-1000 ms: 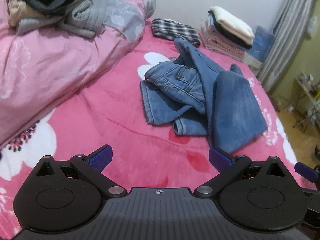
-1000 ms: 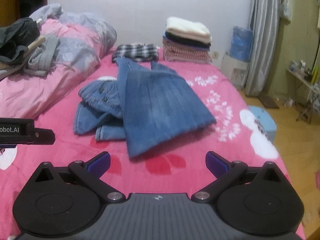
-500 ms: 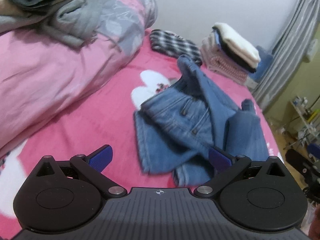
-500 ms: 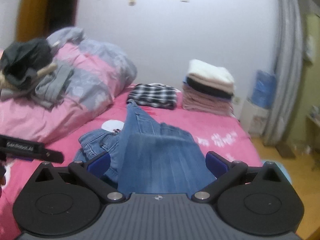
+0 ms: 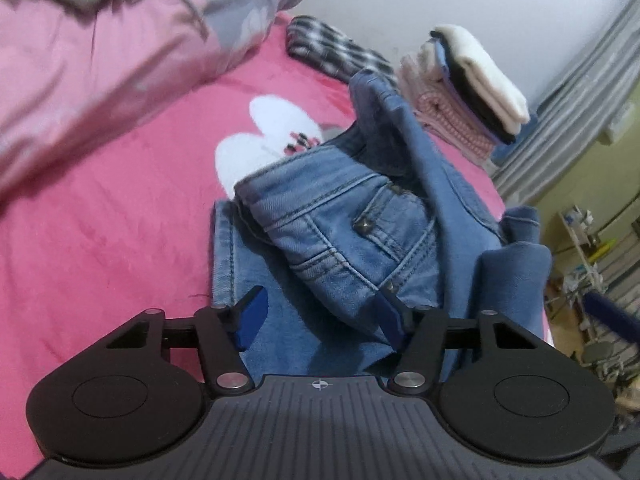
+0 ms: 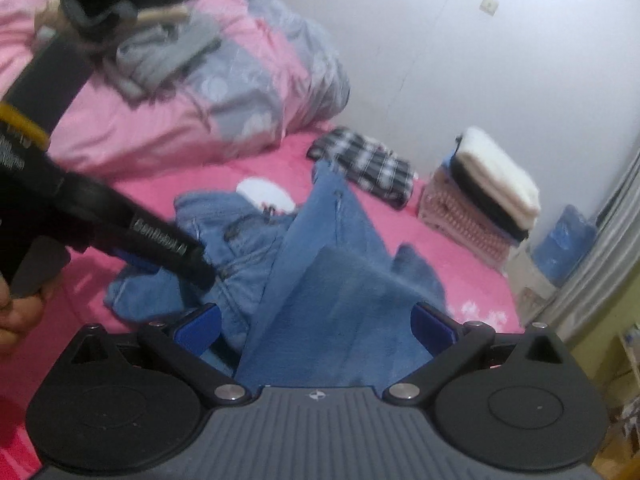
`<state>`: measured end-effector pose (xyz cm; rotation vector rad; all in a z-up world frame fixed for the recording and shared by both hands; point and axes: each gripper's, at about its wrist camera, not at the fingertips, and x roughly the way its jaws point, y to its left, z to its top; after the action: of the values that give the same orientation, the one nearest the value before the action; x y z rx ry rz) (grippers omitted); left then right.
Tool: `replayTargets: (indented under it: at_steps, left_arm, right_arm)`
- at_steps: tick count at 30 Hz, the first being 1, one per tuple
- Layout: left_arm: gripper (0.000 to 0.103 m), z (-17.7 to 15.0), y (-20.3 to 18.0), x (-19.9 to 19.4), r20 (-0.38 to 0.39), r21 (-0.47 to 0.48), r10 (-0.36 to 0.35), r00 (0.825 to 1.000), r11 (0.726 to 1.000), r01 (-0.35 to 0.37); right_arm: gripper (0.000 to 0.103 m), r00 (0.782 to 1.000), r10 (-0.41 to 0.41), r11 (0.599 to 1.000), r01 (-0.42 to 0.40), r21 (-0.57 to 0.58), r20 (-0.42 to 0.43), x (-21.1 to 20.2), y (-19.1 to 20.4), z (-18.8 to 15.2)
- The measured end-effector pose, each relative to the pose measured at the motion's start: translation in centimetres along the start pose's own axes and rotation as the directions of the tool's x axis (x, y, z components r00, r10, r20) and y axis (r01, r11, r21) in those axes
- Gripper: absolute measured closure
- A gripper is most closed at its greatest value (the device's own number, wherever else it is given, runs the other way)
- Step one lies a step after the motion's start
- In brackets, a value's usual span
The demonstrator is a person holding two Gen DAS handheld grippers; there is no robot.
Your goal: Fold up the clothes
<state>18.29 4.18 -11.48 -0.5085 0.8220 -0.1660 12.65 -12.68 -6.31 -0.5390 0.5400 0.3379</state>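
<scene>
Crumpled blue jeans (image 5: 352, 232) lie mid-bed on the pink sheet (image 5: 100, 240), waist and pocket bunched up, one leg folded over to the right. My left gripper (image 5: 320, 314) is low over the near edge; its jaws are closing with denim between them, the right pad against the bunched waist, the left pad above the flat leg. From the right wrist, the jeans (image 6: 340, 280) fill the middle. My right gripper (image 6: 316, 326) stands wide open over the folded leg. The left gripper's black body (image 6: 160, 240) reaches in from the left, held by a hand (image 6: 16, 312).
A stack of folded clothes (image 5: 468, 80) and a folded checked garment (image 5: 336, 52) sit at the far end of the bed. A pink and grey duvet (image 5: 100, 60) with an unfolded pile (image 6: 132, 12) lies left. Curtain (image 5: 580, 80) and the bed's edge are on the right.
Both grippers have moved forward and down onto the jeans, which now reach between their fingers. The left jaws have narrowed. The right view has rolled, tilting the room.
</scene>
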Motion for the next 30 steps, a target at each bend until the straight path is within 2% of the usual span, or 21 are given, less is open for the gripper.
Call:
replayTargets:
  at_steps: [2, 3, 4, 6, 7, 9, 11, 13, 15, 19, 21, 23, 25, 26, 28, 30]
  left_arm:
    - [0.048, -0.1, 0.0, 0.3, 0.003, 0.000, -0.010, 1.000, 1.000, 0.010]
    - [0.050, -0.2, 0.0, 0.3, 0.006, 0.007, -0.013, 1.000, 1.000, 0.013]
    - [0.052, -0.3, -0.1, 0.3, 0.009, 0.012, -0.018, 1.000, 1.000, 0.017]
    - [0.054, -0.3, -0.1, 0.4, 0.012, 0.015, -0.030, 0.999, 0.999, 0.030]
    - [0.054, -0.3, -0.1, 0.3, 0.011, 0.016, -0.037, 0.999, 0.999, 0.036]
    - [0.054, -0.3, -0.2, 0.3, 0.011, 0.018, -0.049, 0.999, 0.999, 0.049]
    - [0.054, -0.3, -0.3, 0.2, 0.008, 0.018, -0.063, 0.998, 0.998, 0.063]
    - [0.054, -0.4, -0.4, 0.3, -0.002, 0.012, -0.080, 0.997, 0.997, 0.080]
    - [0.054, -0.5, -0.5, 0.4, -0.010, 0.010, -0.091, 0.996, 0.996, 0.091]
    - [0.053, -0.5, -0.7, 0.7, -0.011, 0.010, -0.089, 0.996, 0.996, 0.089]
    - [0.053, -0.4, -0.7, 0.7, -0.008, 0.003, -0.091, 0.996, 0.996, 0.091]
    - [0.052, -0.2, -0.7, 0.9, -0.001, -0.006, -0.091, 0.996, 0.996, 0.091]
    - [0.051, 0.0, -0.6, 1.1, 0.004, -0.020, -0.093, 0.996, 0.995, 0.093]
    - [0.050, 0.0, -0.6, 1.2, 0.006, -0.031, -0.097, 0.995, 0.995, 0.097]
    - [0.049, 0.1, -0.6, 1.4, 0.012, -0.040, -0.101, 0.995, 0.994, 0.101]
    - [0.049, 0.1, -0.7, 1.6, 0.018, -0.046, -0.104, 0.994, 0.993, 0.104]
  right_arm:
    - [0.002, 0.998, -0.004, 1.000, 0.004, 0.007, -0.057, 1.2, 0.0, -0.7]
    - [0.007, 0.996, -0.006, 1.000, 0.007, 0.010, -0.086, 1.9, 0.1, -1.0]
    - [0.023, 0.993, -0.007, 1.000, 0.009, 0.013, -0.114, 2.5, 0.1, -1.4]
    - [0.041, 0.989, 0.010, 0.996, 0.002, 0.087, -0.146, 2.9, -1.4, -1.9]
    - [0.056, 0.988, 0.025, 0.990, -0.003, 0.141, -0.155, 2.9, -2.6, -2.1]
    - [0.076, 0.987, 0.025, 0.974, 0.011, 0.225, -0.159, 2.7, -4.8, -2.4]
    - [0.082, 0.988, -0.007, 0.958, 0.050, 0.284, -0.152, 2.2, -7.0, -2.7]
    - [0.087, 0.984, -0.077, 0.937, 0.126, 0.326, -0.158, 2.0, -9.5, -3.0]
    - [0.088, 0.973, -0.148, 0.900, 0.207, 0.382, -0.180, 2.1, -12.3, -3.7]
    - [0.087, 0.934, -0.245, 0.807, 0.345, 0.480, -0.259, 2.6, -18.0, -5.9]
    - [0.085, 0.931, -0.266, 0.762, 0.362, 0.538, -0.250, 1.3, -19.7, -6.5]
    - [0.077, 0.939, -0.297, 0.745, 0.341, 0.574, -0.173, -0.8, -20.0, -6.2]
    - [0.057, 0.943, -0.326, 0.775, 0.307, 0.553, -0.068, -2.9, -18.9, -5.5]
    - [0.053, 0.953, -0.302, 0.805, 0.266, 0.530, -0.019, -3.3, -18.1, -5.0]
    - [0.031, 0.985, -0.167, 0.894, 0.129, 0.429, 0.052, -2.8, -16.0, -3.9]
    - [0.025, 0.996, -0.020, 0.956, -0.005, 0.293, 0.082, -1.6, -13.2, -3.0]
